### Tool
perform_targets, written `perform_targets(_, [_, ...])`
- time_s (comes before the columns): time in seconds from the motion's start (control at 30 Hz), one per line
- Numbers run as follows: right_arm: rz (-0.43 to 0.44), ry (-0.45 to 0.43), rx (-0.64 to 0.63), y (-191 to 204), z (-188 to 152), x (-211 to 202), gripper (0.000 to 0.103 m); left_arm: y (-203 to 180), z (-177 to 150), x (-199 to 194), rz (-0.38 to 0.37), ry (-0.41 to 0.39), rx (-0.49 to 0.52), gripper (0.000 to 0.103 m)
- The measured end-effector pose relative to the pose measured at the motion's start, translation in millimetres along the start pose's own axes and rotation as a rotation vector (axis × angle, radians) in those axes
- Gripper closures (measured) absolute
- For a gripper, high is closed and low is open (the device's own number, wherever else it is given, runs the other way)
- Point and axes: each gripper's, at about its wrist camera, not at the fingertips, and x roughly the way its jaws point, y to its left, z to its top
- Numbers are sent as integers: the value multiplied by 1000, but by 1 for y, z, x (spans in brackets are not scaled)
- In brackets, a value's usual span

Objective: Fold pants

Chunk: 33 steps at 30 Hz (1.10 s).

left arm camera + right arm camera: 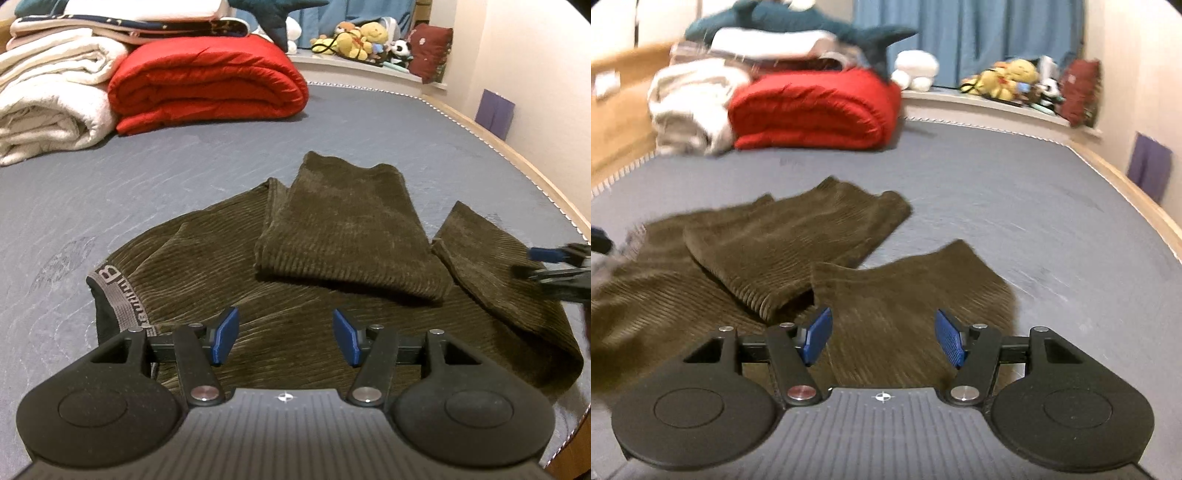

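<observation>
Dark olive corduroy pants (332,236) lie on the grey mattress (147,184), both leg ends folded back over the body. The grey lettered waistband (118,299) lies at the left. My left gripper (284,338) hovers open over the seat of the pants, nothing between its blue pads. In the right wrist view the same pants (768,243) spread out to the left, and my right gripper (884,339) stands open above the nearer folded leg end (908,291), holding nothing. The right gripper's fingers (554,264) show blurred at the right edge of the left wrist view.
A red rolled duvet (207,88) and cream blankets (48,96) are stacked at the far end of the bed. Plush toys (365,40) line a ledge behind. The wooden bed rim (517,158) and a wall run along the right side.
</observation>
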Motion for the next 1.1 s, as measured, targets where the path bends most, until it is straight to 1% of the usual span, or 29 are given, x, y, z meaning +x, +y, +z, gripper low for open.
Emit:
perform_targets(0.1, [-7, 56, -75, 34, 7, 48, 39, 7, 1, 2, 12, 8, -12, 41])
perform_targets(0.23, [-48, 109, -189, 62, 15, 91, 39, 16, 5, 3, 26, 16, -43, 41])
perform_targets(0.3, [-69, 137, -232, 71, 16, 111, 42, 17, 6, 3, 26, 18, -47, 40])
perform_targets(0.33, [-81, 148, -248, 76, 15, 118, 49, 17, 7, 3, 23, 18, -46, 40])
perform_targets(0.37, [-90, 164, -259, 77, 15, 123, 75, 16, 8, 3, 20, 18, -42, 40])
perform_targets(0.4, [-96, 182, -259, 76, 14, 128, 88, 15, 8, 3, 16, 18, -40, 40])
perform_targets(0.43, [-89, 193, -243, 73, 14, 130, 94, 14, 9, 2, 12, 16, -39, 40])
perform_targets(0.47, [-82, 180, -221, 68, 16, 125, 95, 13, 9, 2, 8, 15, -39, 40])
perform_targets(0.53, [-107, 122, -183, 54, 23, 105, 96, 11, 10, 0, -3, 10, -40, 40])
perform_targets(0.63, [-162, -2, -16, 9, 36, 52, 96, 7, 10, -2, -14, 2, -41, 40])
perform_targets(0.7, [-223, -99, 140, -36, 35, 4, 96, 4, 10, -4, -24, -4, -34, 40])
perform_targets(0.8, [-345, -210, 378, -103, 10, -65, 96, -1, 8, -4, -31, -4, -15, 40])
perform_targets(0.87, [-475, -261, 542, -150, -23, -113, 96, -4, 6, -3, -37, 0, -6, 40])
perform_targets(0.9, [-554, -264, 616, -168, -42, -131, 96, -6, 5, -2, -39, 1, 0, 40])
perform_targets(0.93, [-646, -241, 693, -186, -63, -147, 96, -7, 5, -1, -38, 3, 7, 40])
perform_targets(0.97, [-730, -191, 769, -203, -86, -157, 96, -9, 4, 0, -39, 4, 10, 40])
perform_targets(1.0, [-792, -129, 856, -219, -110, -165, 96, -10, 5, 1, -40, 5, 11, 40])
perform_targets(1.03, [-812, -67, 945, -233, -133, -169, 96, -11, 5, 2, -40, 6, 11, 40])
perform_targets(1.07, [-809, -2, 1063, -248, -160, -172, 96, -13, 5, 3, -40, 7, 11, 40])
perform_targets(1.1, [-804, 44, 1180, -260, -185, -174, 96, -14, 5, 3, -39, 7, 10, 40])
